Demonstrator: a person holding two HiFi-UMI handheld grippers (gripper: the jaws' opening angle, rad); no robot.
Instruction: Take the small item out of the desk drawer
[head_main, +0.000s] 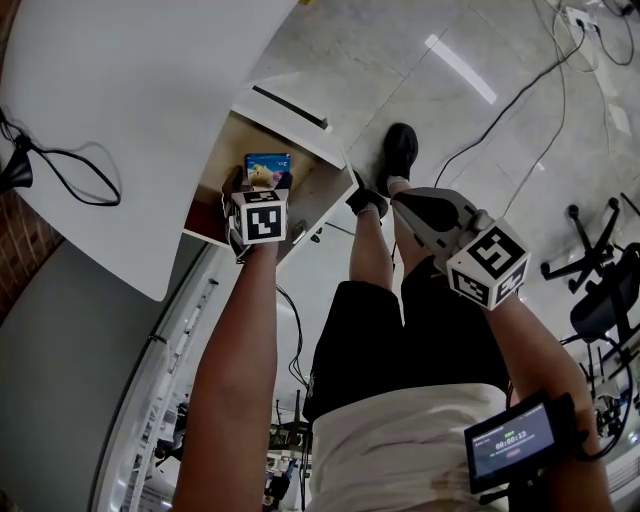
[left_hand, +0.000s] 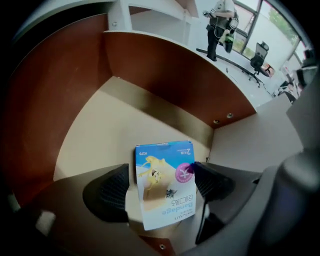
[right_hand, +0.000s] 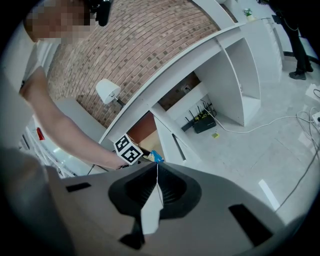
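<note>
Bandage box (left_hand: 164, 170) between spread left gripper (left_hand: 164, 187) jaws, drawer (left_hand: 100, 130) floor open behind box; right gripper (right_hand: 156, 180) jaws together outside drawer.

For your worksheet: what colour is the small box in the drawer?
Blue box, yellow artwork; left gripper view.

Our left arm (head_main: 235, 370) stretches straight forward, bare to the wrist. Its left gripper (head_main: 265, 182) points ahead with jaws spread wide on either side of a small box (left_hand: 164, 182), the pads not squeezing it. Our right arm (head_main: 545, 365) is bent and holds the right gripper (right_hand: 156, 187) off to the side, jaws pressed together with nothing between them.
</note>
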